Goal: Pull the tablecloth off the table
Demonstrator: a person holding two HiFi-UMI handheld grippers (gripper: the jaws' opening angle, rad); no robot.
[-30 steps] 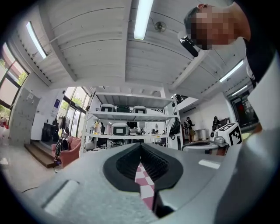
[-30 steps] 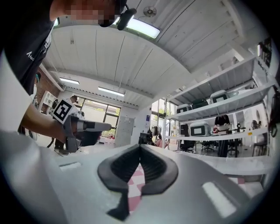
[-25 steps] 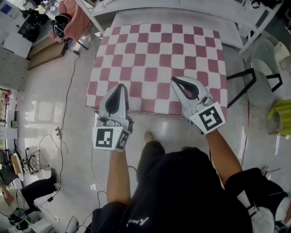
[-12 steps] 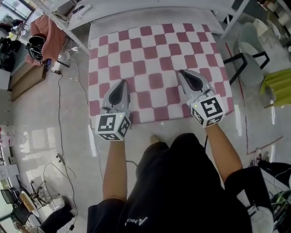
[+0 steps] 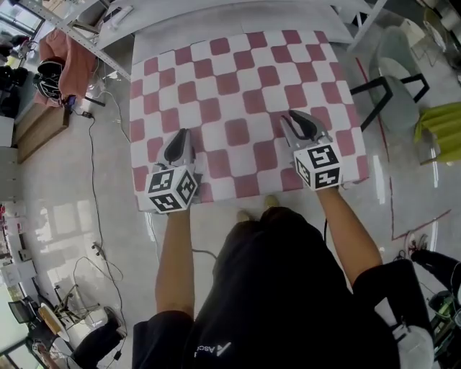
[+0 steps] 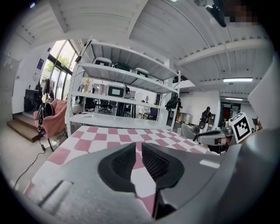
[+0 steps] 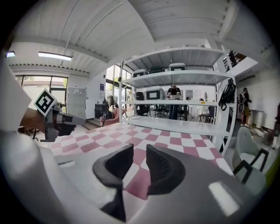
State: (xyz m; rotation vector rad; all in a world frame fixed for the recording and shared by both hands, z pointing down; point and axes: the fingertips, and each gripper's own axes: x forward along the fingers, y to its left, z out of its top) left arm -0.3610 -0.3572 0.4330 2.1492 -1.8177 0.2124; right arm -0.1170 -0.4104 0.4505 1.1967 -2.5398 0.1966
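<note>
A pink-and-white checked tablecloth [image 5: 238, 79] lies flat over the whole table and hangs a little over the near edge. My left gripper [image 5: 178, 137] hovers over its near left part; the jaws are just opening, a narrow slit apart. Nothing is between them, and the tablecloth [image 6: 109, 138] shows through the slit of the left gripper [image 6: 138, 146]. My right gripper [image 5: 295, 119] is over the near right part, jaws opening with a wider gap. The right gripper [image 7: 140, 149] holds nothing, and only the tablecloth [image 7: 175, 140] shows beyond it.
A white shelf rack [image 5: 216, 18] stands against the table's far side. A black-framed chair [image 5: 396, 79] and a yellow-green seat [image 5: 439, 133] stand at the right. A cable [image 5: 94, 158] runs over the floor at the left, near a pink garment [image 5: 61, 50].
Both grippers have moved from the cloth's near edge to farther in over it, and the person has stepped closer. The right jaws have parted; the left ones show a slit.
</note>
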